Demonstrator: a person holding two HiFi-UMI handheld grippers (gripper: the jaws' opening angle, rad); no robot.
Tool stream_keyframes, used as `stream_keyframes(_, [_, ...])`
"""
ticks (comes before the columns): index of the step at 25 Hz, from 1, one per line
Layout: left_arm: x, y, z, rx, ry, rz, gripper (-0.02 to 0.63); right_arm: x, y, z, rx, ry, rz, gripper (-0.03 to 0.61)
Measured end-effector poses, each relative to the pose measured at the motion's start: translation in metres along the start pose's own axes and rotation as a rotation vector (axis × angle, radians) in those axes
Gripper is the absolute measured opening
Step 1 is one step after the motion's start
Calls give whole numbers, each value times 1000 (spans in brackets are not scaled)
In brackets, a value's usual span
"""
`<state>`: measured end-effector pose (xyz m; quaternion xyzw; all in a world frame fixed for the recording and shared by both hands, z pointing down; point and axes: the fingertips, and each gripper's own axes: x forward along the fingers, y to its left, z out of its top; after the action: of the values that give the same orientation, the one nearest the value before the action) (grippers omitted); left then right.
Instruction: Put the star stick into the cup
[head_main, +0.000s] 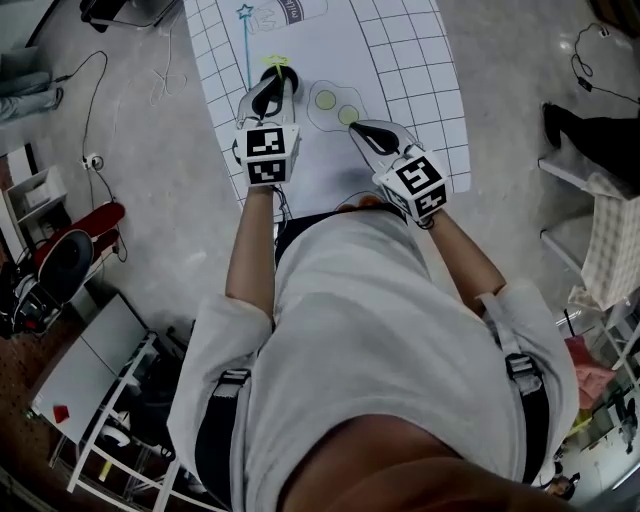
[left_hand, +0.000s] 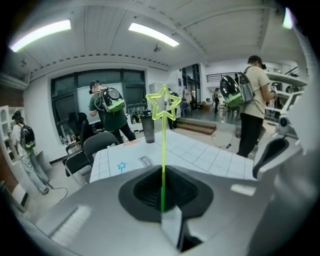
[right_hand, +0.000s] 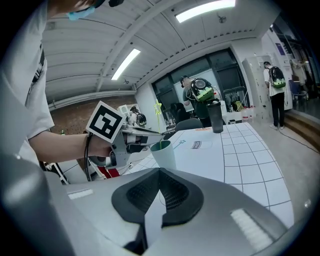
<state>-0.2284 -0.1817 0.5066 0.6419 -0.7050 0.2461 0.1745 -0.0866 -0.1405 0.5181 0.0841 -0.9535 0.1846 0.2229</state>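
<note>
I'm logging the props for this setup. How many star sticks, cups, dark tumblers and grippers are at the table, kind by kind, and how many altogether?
star stick: 1
cup: 1
dark tumbler: 1
grippers: 2, the left gripper and the right gripper
total: 5

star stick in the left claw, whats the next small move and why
Probably ease the left claw down slightly, then open it. It is shut on the star stick, which stands upright. In the right gripper view the stick's lower end seems to sit at the mouth of the cup, right under that claw, so a release should drop it in.
</note>
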Motion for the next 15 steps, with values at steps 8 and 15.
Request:
stream_keyframes(8, [-3, -3, -10, 176, 23, -221, 112, 45, 40, -10, 9, 74, -63, 0])
stream_keyframes(15, [-43, 56, -26, 123, -47, -360, 92, 107, 97, 11, 30, 117, -171, 0])
